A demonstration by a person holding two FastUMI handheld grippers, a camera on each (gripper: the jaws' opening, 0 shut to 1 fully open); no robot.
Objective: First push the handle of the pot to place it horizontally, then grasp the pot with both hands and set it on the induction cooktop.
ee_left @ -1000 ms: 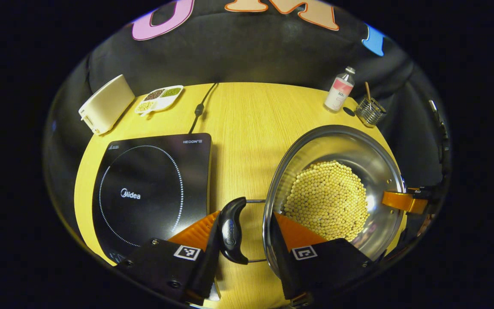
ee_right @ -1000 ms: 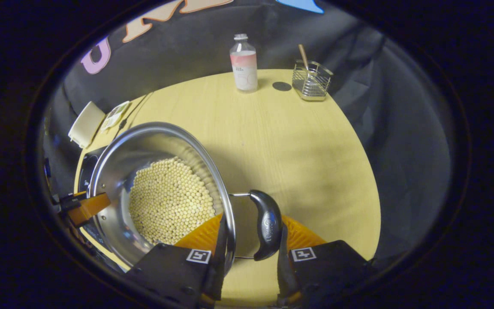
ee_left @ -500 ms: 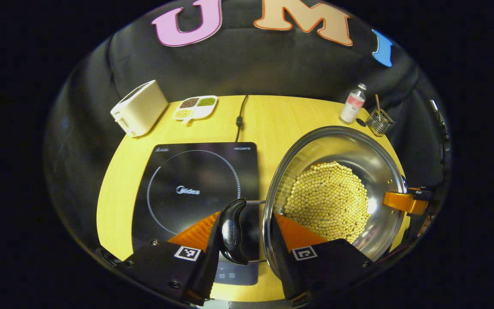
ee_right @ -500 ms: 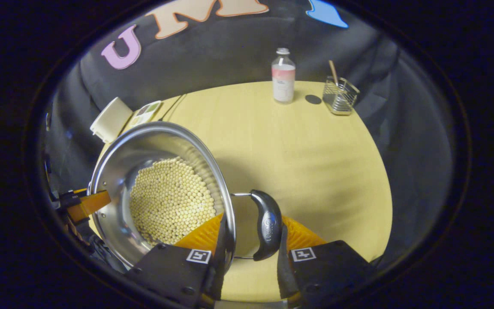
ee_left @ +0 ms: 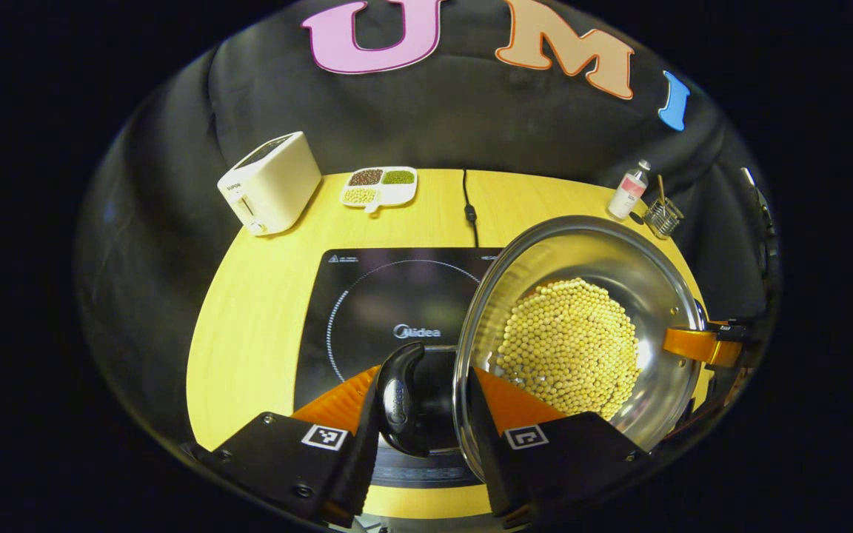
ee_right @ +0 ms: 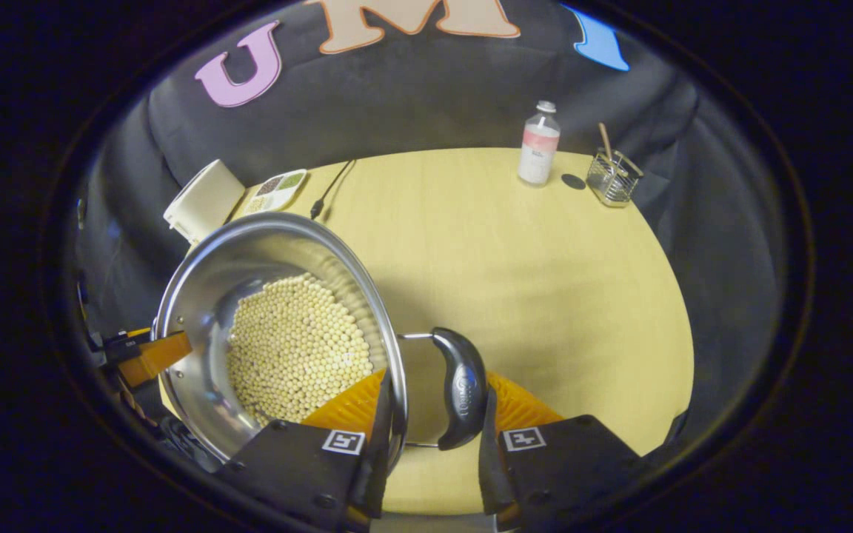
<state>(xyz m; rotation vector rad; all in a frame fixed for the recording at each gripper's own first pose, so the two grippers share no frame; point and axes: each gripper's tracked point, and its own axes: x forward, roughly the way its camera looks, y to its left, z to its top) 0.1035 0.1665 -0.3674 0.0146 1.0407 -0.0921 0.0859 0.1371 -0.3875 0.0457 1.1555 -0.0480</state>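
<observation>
Steel pot [ee_left: 582, 326] of soybeans [ee_left: 571, 355], held above the induction cooktop [ee_left: 367, 303] by its two side handles. The pot overlaps the cooktop's right portion and hides part of the printed ring [ee_left: 345, 311]; judged from this, it is not yet centred and not yet set down.

Risks: the pot appears tilted toward each camera, so a quick lowering or a further tilt could roll beans over the rim. If either grasp slips on the smooth curved handle, the loaded pot would drop on one side onto the glass top. Setting down now would probably leave the base off the ring, overhanging the cooktop's right edge.

Left gripper [ee_left: 423, 403]: closed to a narrow gap, one finger outside the black handle [ee_left: 399, 400] and the other inside the pot wall, clamping handle and rim together. Right gripper [ee_right: 434, 403]: the same narrow clench on the opposite handle [ee_right: 460, 389], one finger inside the pot, one outside the handle. Behind the cooktop stand a toaster [ee_left: 271, 181] and a divided dish [ee_left: 380, 185].
</observation>
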